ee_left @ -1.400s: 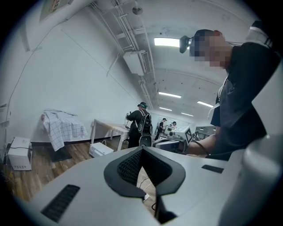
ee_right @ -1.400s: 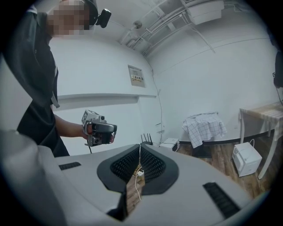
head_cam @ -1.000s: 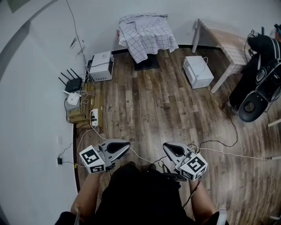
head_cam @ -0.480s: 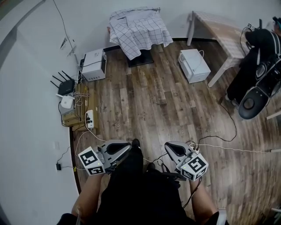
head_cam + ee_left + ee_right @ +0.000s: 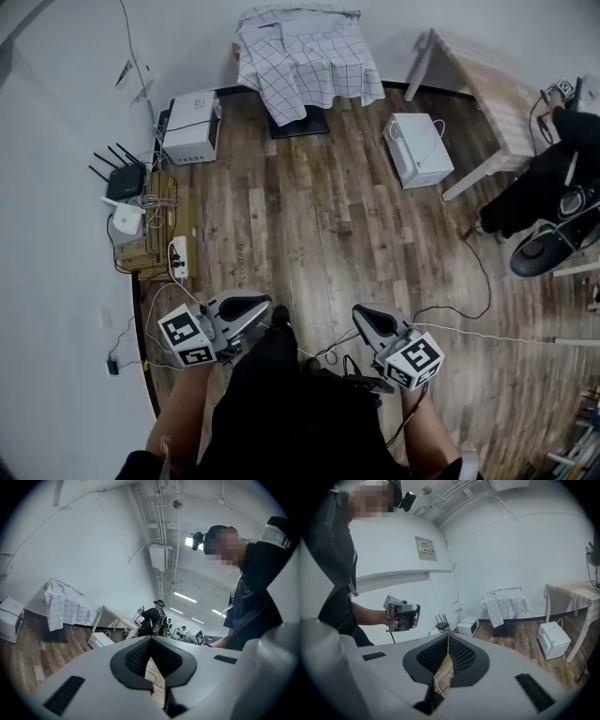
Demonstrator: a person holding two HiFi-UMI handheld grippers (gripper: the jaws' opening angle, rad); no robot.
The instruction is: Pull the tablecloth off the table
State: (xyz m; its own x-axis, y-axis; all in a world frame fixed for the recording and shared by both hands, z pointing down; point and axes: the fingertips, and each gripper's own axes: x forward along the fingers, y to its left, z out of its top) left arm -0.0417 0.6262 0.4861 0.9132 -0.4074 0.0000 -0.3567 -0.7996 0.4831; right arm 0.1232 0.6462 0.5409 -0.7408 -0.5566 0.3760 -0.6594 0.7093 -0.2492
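The tablecloth [image 5: 305, 52] is white with a dark check and hangs over a small table against the far wall. It also shows in the left gripper view as the tablecloth [image 5: 65, 606] at far left, and in the right gripper view as the tablecloth [image 5: 506, 604]. My left gripper [image 5: 265, 303] and right gripper [image 5: 360, 315] are held close to my body, far from the cloth. The left gripper [image 5: 150, 639] is shut with nothing in it. The right gripper [image 5: 448, 637] is shut and empty too.
The wooden floor has a white box [image 5: 190, 127] left of the cloth and another white box [image 5: 419, 150] to its right. A pale wooden table [image 5: 487, 84] stands at the back right. A router [image 5: 122, 178], power strip [image 5: 175, 258] and cables line the left wall. Black gear [image 5: 553, 206] sits far right.
The head view has shifted, and the cloth-covered table now looks a little larger and higher in it. A foot shows between the grippers. Both grippers stay shut near my body.
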